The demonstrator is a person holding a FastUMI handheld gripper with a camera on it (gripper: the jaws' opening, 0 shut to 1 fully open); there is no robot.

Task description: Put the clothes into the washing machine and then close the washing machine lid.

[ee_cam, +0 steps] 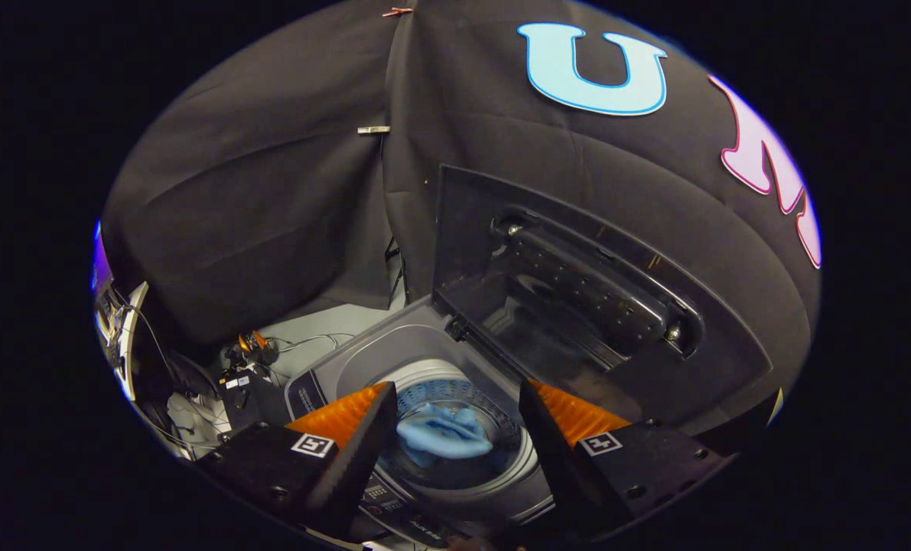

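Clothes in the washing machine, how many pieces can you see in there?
1: a light blue cloth lies in the drum, seen between the open gripper fingers. The lid stands raised. More could be hidden lower down.

- Black cloth hangs as the wall ahead of me, in two sheets that meet at a seam.
- A reddish clip sits at the top of that seam, and a pale clip lower down on it.
- Down to my left lies a clutter of cables on a pale floor.
- Among them stands a small device with orange parts.
- A white board leans at the far left.
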